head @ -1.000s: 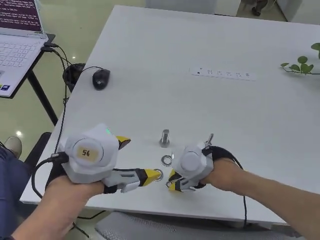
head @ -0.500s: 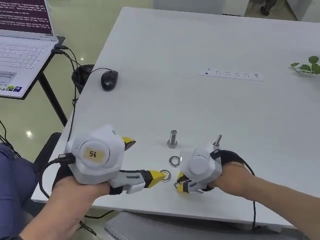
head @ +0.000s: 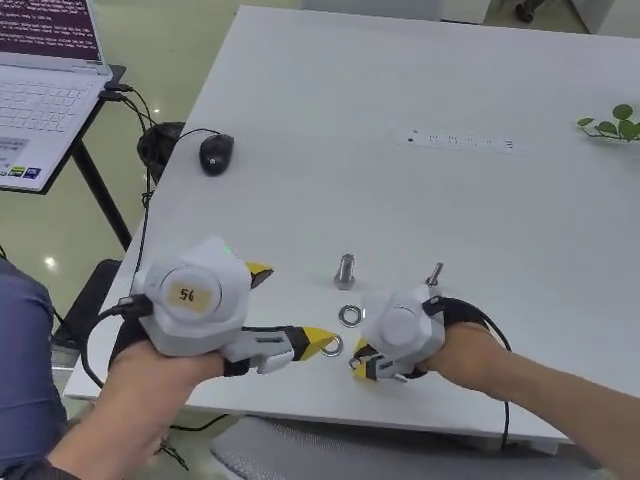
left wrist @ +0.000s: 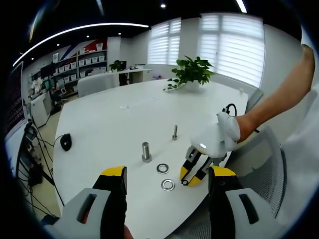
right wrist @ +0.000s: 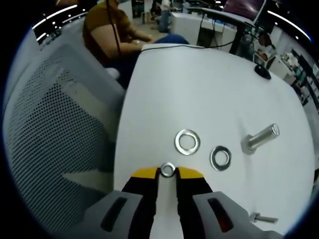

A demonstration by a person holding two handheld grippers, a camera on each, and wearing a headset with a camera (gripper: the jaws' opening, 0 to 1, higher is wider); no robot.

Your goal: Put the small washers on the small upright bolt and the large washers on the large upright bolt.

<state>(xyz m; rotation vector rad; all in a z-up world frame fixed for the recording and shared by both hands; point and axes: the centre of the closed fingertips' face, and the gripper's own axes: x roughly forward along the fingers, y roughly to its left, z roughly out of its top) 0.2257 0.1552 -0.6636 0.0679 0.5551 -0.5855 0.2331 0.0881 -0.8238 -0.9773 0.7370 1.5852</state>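
My right gripper (right wrist: 167,173) is shut on a small washer (right wrist: 167,165), held just above the table edge; in the head view that gripper (head: 358,362) sits at the front edge. Two large washers (right wrist: 178,142) (right wrist: 213,158) lie flat just beyond it. The large upright bolt (head: 345,270) stands behind them, and the small upright bolt (head: 434,274) stands to its right. My left gripper (left wrist: 167,175) is open with nothing between its fingers, and points at the nearer large washer (left wrist: 163,185). One of its yellow fingertips (head: 320,342) rests beside that washer (head: 332,353).
A power strip (head: 460,142) lies mid-table and a plant (head: 612,122) sits at the far right. A black mouse (head: 215,153) is near the left edge, with cables and a laptop (head: 40,70) on a stand beyond. A mesh chair (right wrist: 60,129) is below the front edge.
The head camera has shifted, so the whole scene sits differently. Both grippers stay at the front edge by the washers, and the right one keeps its hold on the small washer.
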